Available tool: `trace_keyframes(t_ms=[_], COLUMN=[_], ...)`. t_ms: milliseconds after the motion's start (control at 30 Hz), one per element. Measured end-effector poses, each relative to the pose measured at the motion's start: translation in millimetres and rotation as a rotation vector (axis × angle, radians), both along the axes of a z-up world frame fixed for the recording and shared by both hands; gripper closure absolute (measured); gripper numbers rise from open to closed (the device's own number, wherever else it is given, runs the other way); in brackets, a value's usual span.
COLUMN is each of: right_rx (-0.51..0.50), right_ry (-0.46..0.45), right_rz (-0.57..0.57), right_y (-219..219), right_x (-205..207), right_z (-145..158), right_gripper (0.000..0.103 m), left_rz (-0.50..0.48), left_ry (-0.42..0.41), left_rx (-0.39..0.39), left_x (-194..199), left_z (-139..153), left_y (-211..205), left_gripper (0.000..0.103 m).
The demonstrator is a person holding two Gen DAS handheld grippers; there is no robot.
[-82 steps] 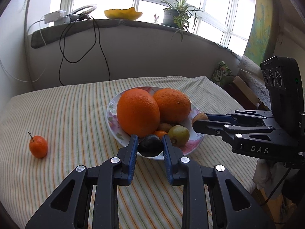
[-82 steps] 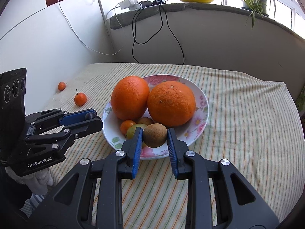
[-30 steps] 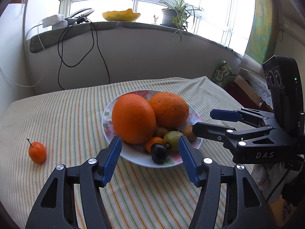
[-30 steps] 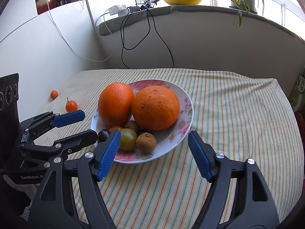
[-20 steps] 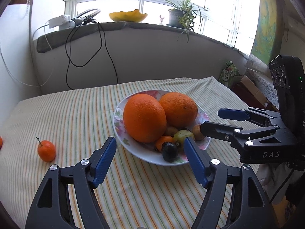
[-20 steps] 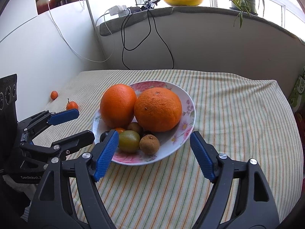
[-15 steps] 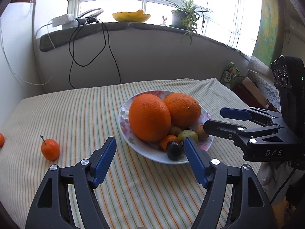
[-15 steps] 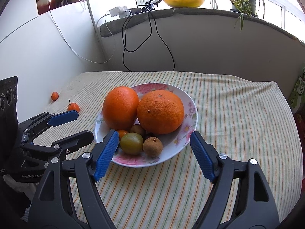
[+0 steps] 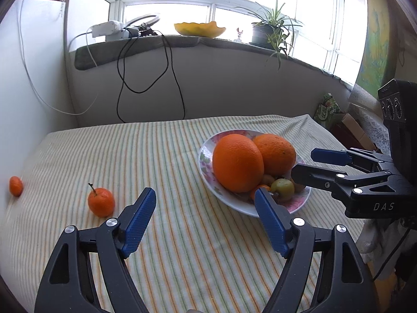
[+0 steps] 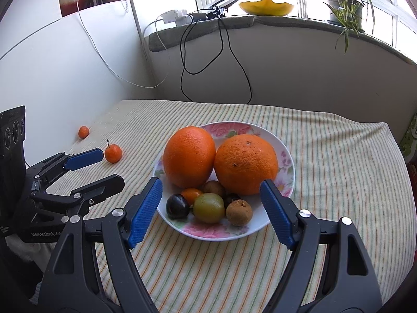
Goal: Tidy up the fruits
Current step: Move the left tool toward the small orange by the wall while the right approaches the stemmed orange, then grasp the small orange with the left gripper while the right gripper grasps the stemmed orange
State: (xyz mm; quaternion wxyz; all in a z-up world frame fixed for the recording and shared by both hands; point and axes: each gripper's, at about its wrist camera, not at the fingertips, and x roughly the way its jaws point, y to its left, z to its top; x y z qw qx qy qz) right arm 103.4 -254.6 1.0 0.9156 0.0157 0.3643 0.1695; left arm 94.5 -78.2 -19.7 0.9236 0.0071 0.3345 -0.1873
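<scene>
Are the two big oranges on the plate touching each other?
Touching. In the right wrist view the left orange and the right orange press together on the plate, with no gap between them.

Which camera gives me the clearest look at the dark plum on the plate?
The right wrist view: the dark plum sits unobstructed at the front of the plate, beside the green fruit. In the left wrist view it is almost wholly hidden behind the left tongs' right-hand pad.
</scene>
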Motion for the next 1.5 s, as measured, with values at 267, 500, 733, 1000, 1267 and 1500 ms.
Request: trace_keyframes(t_ms=[267, 500, 733, 1000, 1267, 1500], right_rx=[-0.001, -0.002, 0.007, 0.015, 0.007, 0.024], right_ry=[-0.011, -0.019, -0.021, -0.014, 0.011, 0.062], right_rz=[0.039, 0.086, 0.142, 0.227, 0.322, 0.353], right_y=[26, 52, 79, 118, 161, 183], right_x=[4, 8, 13, 18, 28, 40], right_z=[3, 6, 5, 4, -6, -26], right_gripper=[0.012, 0.012, 0.012, 0.012, 0.012, 0.012], left_rz=[0.066, 0.156, 0.262, 0.371, 0.479, 0.559], left_ry=[-0.006, 0.004, 0.006, 0.023, 0.044, 0.067], left_rx=[0.007, 0.019, 0.026, 0.026, 0.025, 0.029], left_x=[3, 8, 12, 21, 35, 54], left_z=[1, -5, -10, -15, -20, -27], left_y=[34, 75, 121, 167, 211, 238], left_gripper=[0.025, 0.025, 0.025, 0.025, 0.025, 0.025])
